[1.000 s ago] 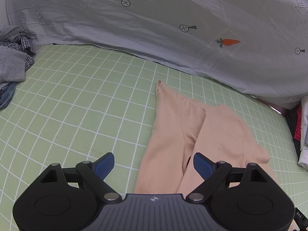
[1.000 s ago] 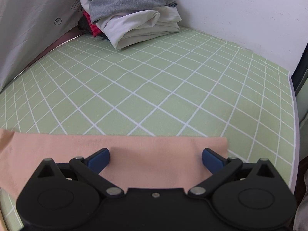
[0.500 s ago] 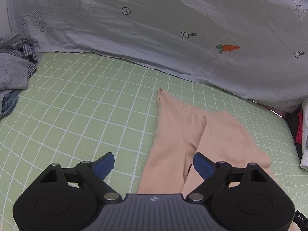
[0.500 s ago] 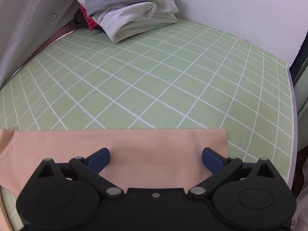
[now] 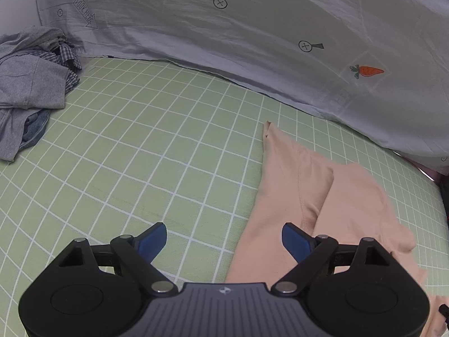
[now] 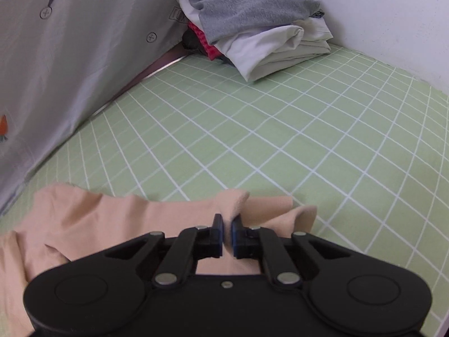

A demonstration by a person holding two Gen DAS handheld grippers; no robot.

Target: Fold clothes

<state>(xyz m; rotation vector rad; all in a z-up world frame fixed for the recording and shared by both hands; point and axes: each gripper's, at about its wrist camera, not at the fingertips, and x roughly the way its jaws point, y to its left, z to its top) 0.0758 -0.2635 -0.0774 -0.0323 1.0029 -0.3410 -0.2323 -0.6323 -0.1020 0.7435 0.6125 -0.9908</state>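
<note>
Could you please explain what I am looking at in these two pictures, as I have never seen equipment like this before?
No robot is involved: a person holds a two-finger tool in each hand, and each tool carries a wide-angle camera looking forward along its fingers. The black shapes at the bottom of each picture are the tools themselves. The left tool is open, its blue fingers wide apart and holding nothing. The right tool is shut, pinching an edge of the peach garment, which bunches up around the grip. That garment lies on a green checked sheet. A loose clothes heap sits at the far left in the left view, a folded stack lies in the corner in the right view, and a grey printed cloth hangs behind.
</note>
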